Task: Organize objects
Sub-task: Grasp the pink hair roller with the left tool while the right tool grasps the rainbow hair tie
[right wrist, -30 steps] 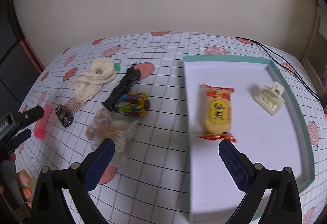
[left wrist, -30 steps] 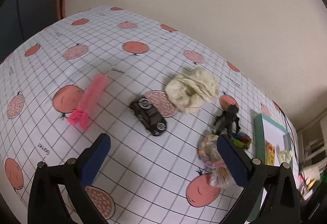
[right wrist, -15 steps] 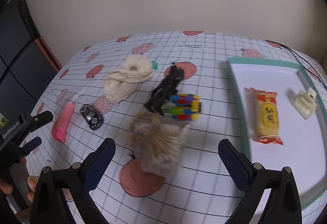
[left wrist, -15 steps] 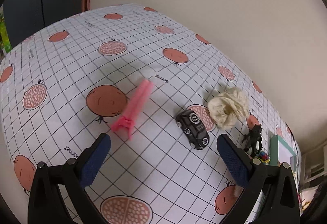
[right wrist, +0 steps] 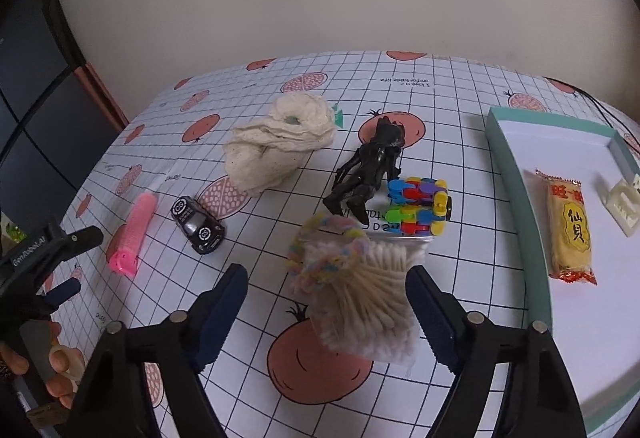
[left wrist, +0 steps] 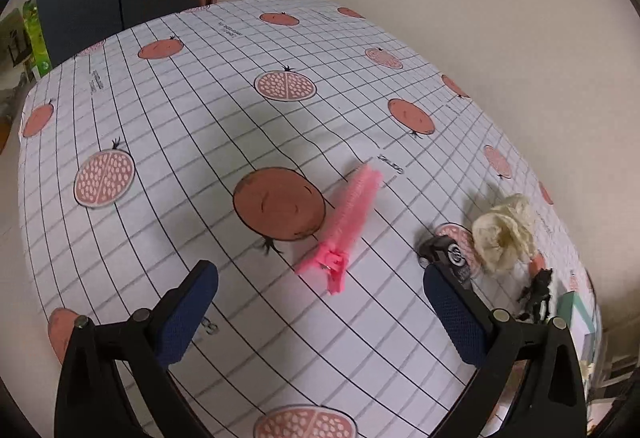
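Since a second ago the left tool (left wrist: 320,312) has swung away from the tray end of the worktop (left wrist: 168,142) and now faces the pink hair clip (left wrist: 348,222), while the right tool (right wrist: 326,302) has left the tray and come over the bag of cotton swabs (right wrist: 360,306); both tools are spread wide and carry nothing; nearest the right tool lies the swab bag between its fingers but not yet pinched, with a pastel bracelet (right wrist: 324,246) on its far end; beyond sit the coloured block toy (right wrist: 420,212), the black figure (right wrist: 370,170), the black toy car (right wrist: 198,224) and the cream cloth (right wrist: 280,150); off to the right the teal tray (right wrist: 508,174) already holds a snack packet (right wrist: 568,226) and a white clip (right wrist: 624,202); the step in hand looks like reaching for pickups; next, I judge, each tool must drop lower, centre on its item and squeeze, the floppy bag needing a grip around its middle.
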A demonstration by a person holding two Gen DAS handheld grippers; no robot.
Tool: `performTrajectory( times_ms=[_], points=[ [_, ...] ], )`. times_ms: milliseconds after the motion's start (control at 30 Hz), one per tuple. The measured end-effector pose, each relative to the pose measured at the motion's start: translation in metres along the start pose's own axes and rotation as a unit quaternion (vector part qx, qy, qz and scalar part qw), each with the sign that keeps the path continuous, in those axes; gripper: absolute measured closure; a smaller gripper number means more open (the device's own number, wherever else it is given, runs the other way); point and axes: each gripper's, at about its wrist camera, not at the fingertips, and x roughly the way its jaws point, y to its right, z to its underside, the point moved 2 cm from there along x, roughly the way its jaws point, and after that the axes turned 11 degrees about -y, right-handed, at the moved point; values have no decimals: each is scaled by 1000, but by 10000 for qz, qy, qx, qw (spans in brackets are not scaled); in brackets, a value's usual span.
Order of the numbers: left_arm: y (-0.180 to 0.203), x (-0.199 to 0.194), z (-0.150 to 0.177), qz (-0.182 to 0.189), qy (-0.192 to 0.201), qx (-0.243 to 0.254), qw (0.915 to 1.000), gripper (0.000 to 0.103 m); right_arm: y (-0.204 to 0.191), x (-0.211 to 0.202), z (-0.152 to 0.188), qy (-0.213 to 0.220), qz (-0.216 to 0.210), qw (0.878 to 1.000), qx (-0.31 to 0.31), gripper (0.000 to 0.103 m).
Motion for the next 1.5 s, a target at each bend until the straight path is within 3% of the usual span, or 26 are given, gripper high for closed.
performTrajectory(
  times_ms=[133, 333, 433, 567, 633, 800, 933, 1000, 1200, 1500],
  points=[
    [6, 9, -5, -287, 33, 304, 9991, 10, 1, 0, -2, 94, -87, 9999, 59, 24],
    [10, 21, -11, -165, 28, 364, 9992, 14, 5, 8, -5, 49, -75, 9998, 200, 32],
    [13, 27, -16, -38, 43, 353, 9994, 15, 5, 10, -5, 40, -71, 9997, 239, 41],
    [18, 34, -20, -89, 37, 441, 9990, 27, 4, 11, -4, 28, -36, 9998, 201, 53],
    [18, 35, -20, -144, 60, 452, 9989, 28, 6, 12, -4, 22, -43, 9997, 255, 60],
    [17, 35, -20, -92, 113, 420, 9990, 48, 9, 11, -4, 9, -109, 9995, 299, 76],
    [21, 37, -18, -83, 74, 473, 9988, 60, 6, 10, -5, -40, -96, 9996, 281, 80],
    [23, 37, -17, -126, 65, 513, 9986, 73, 6, 10, -5, -45, -122, 9995, 277, 84],
    [24, 34, -15, -250, 110, 572, 9980, 79, 5, 6, -6, 3, -280, 9992, 267, 92],
    [28, 24, -15, -221, 285, 634, 9973, 82, -2, -8, -8, 236, -642, 9975, 193, 92]
  ],
)
